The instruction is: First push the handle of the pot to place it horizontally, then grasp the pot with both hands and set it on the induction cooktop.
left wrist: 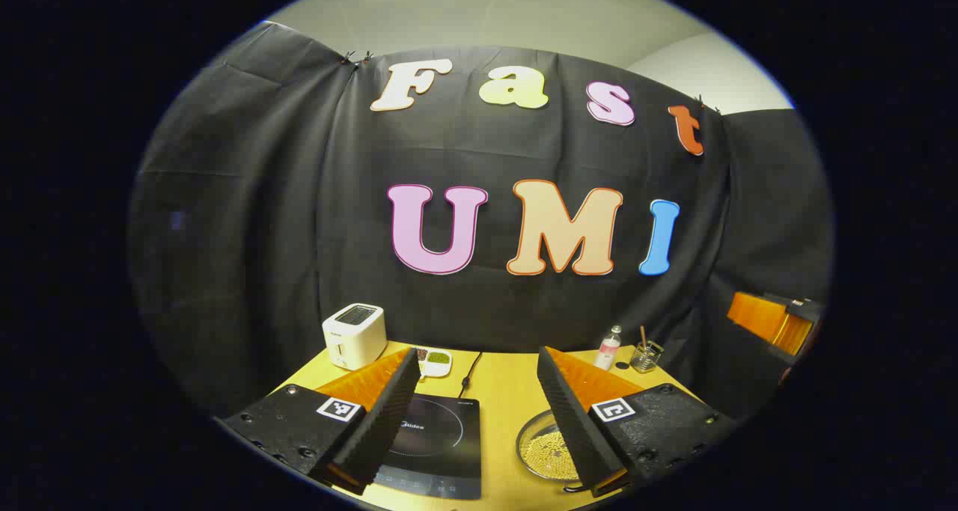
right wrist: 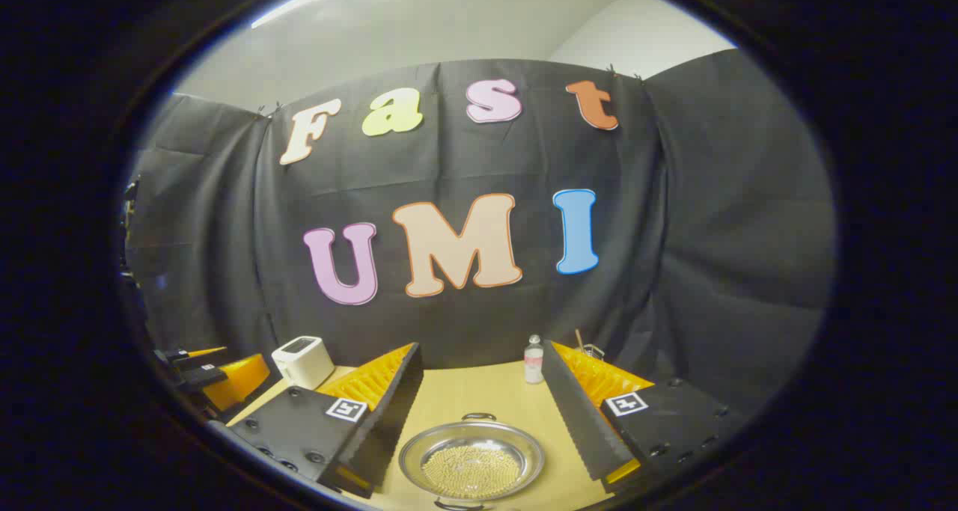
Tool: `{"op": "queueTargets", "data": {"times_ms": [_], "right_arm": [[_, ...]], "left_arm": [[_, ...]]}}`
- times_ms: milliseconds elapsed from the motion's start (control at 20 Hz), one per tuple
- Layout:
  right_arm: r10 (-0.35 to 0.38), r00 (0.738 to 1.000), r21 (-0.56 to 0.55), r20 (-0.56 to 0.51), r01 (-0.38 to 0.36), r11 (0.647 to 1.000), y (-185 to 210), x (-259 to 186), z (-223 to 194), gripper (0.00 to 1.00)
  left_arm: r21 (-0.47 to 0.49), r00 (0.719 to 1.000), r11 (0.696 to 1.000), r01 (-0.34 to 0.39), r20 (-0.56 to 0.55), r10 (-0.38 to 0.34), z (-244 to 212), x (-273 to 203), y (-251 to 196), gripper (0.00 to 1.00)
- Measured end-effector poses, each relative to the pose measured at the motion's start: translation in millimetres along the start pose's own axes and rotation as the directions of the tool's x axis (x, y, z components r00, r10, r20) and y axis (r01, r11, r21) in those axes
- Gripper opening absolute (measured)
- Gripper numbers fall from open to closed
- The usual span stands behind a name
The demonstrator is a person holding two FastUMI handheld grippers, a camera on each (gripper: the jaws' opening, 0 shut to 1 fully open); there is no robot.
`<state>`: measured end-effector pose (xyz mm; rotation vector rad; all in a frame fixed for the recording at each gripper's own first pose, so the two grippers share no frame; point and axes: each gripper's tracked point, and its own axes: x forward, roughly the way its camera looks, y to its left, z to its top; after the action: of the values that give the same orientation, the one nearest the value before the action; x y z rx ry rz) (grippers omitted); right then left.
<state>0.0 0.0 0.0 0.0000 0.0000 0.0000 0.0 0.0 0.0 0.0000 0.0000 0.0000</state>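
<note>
Left gripper (left wrist: 479, 406) open above cooktop (left wrist: 438, 447); right gripper (right wrist: 483, 414) open over pot (right wrist: 471, 462) on desk (right wrist: 479, 391), just beside cooktop. Best nudged at far handle (right wrist: 479, 417) with one fingertip, low and slow, avoiding sliding the pot.

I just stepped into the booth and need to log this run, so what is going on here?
A person holds two grippers above a yellow table, both open and holding nothing. The right gripper hangs over a metal pot with small pale beads inside. The left gripper looks down on the black induction cooktop, with the pot off to its right. The pot is not yet on the cooktop. A white toaster and a small bottle stand at the back.
</note>
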Motion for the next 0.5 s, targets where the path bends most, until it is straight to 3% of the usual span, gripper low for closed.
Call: {"op": "queueTargets", "data": {"times_ms": [100, 250, 350, 500], "right_arm": [[0.006, 1.000, -0.003, -0.006, -0.006, 1.000, -2.7, 3.7, -0.6, 0.92], [0.006, 1.000, 0.000, -0.007, -0.006, 1.000, -6.8, 5.5, -0.2, 0.92], [0.009, 1.000, 0.008, 0.000, -0.009, 1.000, -6.8, 5.2, 2.4, 0.92], [0.010, 1.000, 0.003, -0.005, -0.010, 1.000, -7.8, 3.3, 0.3, 0.92]], "left_arm": [[0.019, 1.000, 1.000, -0.023, 0.006, 0.023, 3.1, 0.8, 4.0, 0.96], [0.051, 1.000, 0.998, -0.028, 0.011, 0.027, 5.1, -0.7, 4.8, 0.93], [0.044, 1.000, 0.999, -0.027, 0.013, 0.026, 4.4, -1.2, 3.0, 0.96], [0.022, 1.000, 0.999, -0.030, 0.008, 0.029, 1.6, -1.5, 0.8, 0.93]]}}
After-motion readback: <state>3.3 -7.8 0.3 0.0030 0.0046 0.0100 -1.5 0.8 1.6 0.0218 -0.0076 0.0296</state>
